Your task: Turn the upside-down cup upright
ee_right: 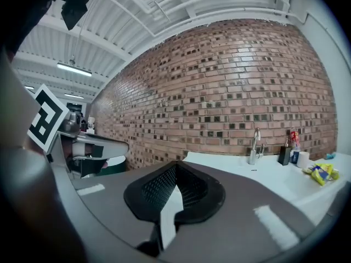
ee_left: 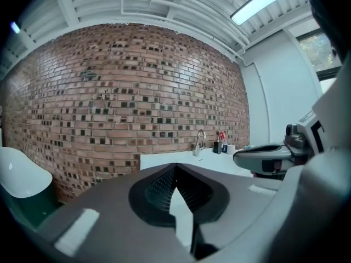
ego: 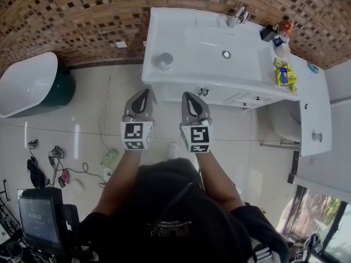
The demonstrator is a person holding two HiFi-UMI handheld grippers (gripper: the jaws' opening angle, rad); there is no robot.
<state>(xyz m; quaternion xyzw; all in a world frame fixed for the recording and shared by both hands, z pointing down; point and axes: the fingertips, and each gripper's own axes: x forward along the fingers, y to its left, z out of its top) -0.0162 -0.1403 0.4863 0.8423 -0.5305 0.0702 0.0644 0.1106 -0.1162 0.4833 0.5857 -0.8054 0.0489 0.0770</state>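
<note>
A small grey cup (ego: 163, 61) stands mouth-down on the front left corner of the white vanity counter (ego: 186, 70). Neither gripper view shows it. Both grippers hang side by side in front of the counter, short of its front edge, over the tiled floor. My left gripper (ego: 143, 92) is shut and holds nothing; it points toward the counter just right of the cup. My right gripper (ego: 189, 96) is also shut and holds nothing. In the left gripper view the shut jaws (ee_left: 175, 166) point at the brick wall; the right gripper view shows its jaws (ee_right: 175, 165) likewise.
The counter carries a sink with a faucet (ego: 239, 14), bottles (ego: 270, 33) and a yellow packet (ego: 285, 74) at its right end. A white bathtub (ego: 27, 84) stands far left. Cables (ego: 55, 163) litter the floor. A screen (ego: 35, 218) sits at bottom left.
</note>
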